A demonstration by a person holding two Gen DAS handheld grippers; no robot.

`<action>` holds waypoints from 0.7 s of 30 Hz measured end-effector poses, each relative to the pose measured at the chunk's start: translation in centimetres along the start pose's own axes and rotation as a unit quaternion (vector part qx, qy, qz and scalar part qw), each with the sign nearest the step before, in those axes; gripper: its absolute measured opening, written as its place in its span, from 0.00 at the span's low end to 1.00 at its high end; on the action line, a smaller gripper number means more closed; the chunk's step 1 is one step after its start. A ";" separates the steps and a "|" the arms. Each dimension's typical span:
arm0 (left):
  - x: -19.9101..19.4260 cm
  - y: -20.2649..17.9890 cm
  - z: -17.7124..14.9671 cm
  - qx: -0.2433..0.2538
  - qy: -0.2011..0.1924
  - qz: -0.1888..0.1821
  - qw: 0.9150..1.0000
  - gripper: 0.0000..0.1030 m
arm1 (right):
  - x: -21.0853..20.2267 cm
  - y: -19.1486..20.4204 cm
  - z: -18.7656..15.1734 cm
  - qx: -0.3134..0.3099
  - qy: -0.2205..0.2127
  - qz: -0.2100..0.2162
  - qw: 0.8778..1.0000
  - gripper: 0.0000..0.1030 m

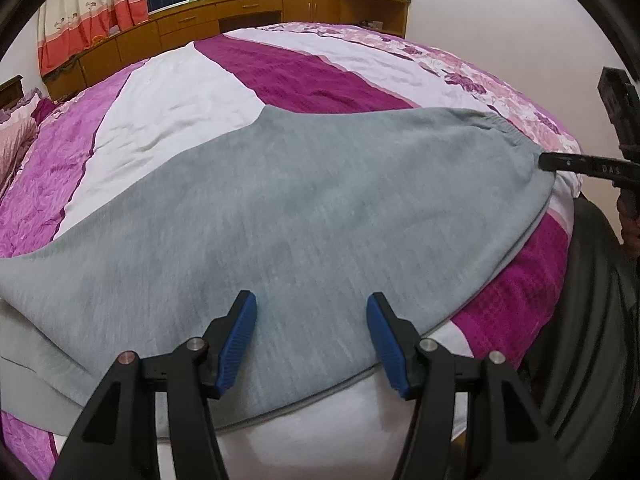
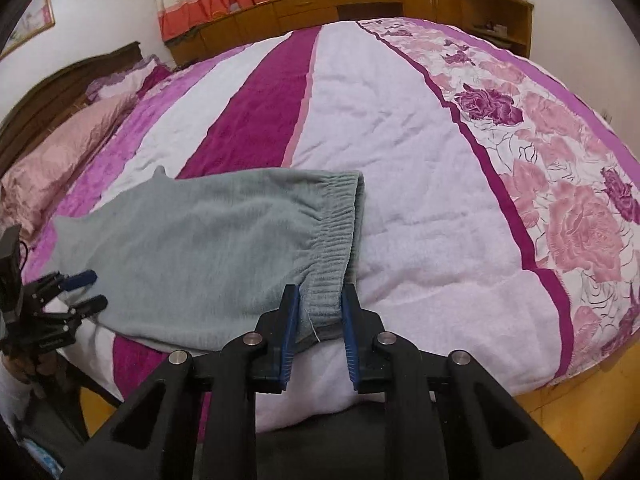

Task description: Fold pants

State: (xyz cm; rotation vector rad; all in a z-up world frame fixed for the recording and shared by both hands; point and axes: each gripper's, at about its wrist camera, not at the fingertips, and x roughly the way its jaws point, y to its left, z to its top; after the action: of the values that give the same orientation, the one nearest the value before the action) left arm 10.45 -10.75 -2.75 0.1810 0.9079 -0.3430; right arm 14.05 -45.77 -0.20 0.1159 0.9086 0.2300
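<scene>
Grey knit pants (image 1: 300, 200) lie flat across the near side of the striped bed cover (image 1: 180, 100). My left gripper (image 1: 312, 312) hovers open over the cloth by its near edge, its blue pads wide apart with nothing pinched. In the right wrist view the pants (image 2: 200, 248) end in a ribbed waistband (image 2: 332, 248). My right gripper (image 2: 320, 292) is shut on the near corner of that band, a pad pressing each side. The left gripper (image 2: 88, 290) shows at the far left edge of the cloth. The right gripper (image 1: 552, 160) appears side-on at the waistband end.
The bed's near edge drops to a yellow wooden floor (image 2: 600, 400). A pink pillow (image 2: 52, 160) and a dark headboard lie to the left. Wooden cabinets (image 1: 240, 12) and curtains line the far wall. A person's dark trouser leg (image 1: 592, 300) stands by the bed at right.
</scene>
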 end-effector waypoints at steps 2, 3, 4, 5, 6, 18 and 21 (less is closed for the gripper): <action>0.0 0.0 0.0 0.002 -0.001 0.001 1.000 0.59 | -0.1 0.2 -0.1 -0.002 0.003 0.002 1.000 0.13; 0.0 0.0 0.0 0.003 -0.001 0.001 1.000 0.59 | -0.2 0.2 -0.2 -0.005 0.002 0.001 1.000 0.13; 0.0 0.0 -0.1 0.004 -0.001 0.001 1.000 0.59 | -0.2 0.4 -0.3 -0.010 0.001 -0.001 1.000 0.13; 0.0 0.0 -0.1 0.004 -0.001 0.001 1.000 0.59 | -0.3 0.5 -0.3 -0.015 0.002 -0.003 1.000 0.13; 0.1 0.0 0.0 0.004 -0.001 0.000 1.000 0.59 | -0.3 0.7 -0.4 -0.021 0.003 -0.006 1.000 0.13; -0.2 0.0 0.0 0.007 0.000 0.002 1.000 0.60 | 0.2 1.2 -0.8 -0.053 0.019 -0.046 0.997 0.20; -0.3 0.1 0.0 0.004 0.000 0.002 1.000 0.60 | -0.5 1.6 -0.6 -0.056 0.014 -0.050 0.997 0.27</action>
State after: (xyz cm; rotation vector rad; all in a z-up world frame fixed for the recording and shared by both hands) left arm 10.38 -10.58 -2.53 0.1915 0.9064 -0.3424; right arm 13.02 -44.37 0.09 -0.0369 0.9247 0.1893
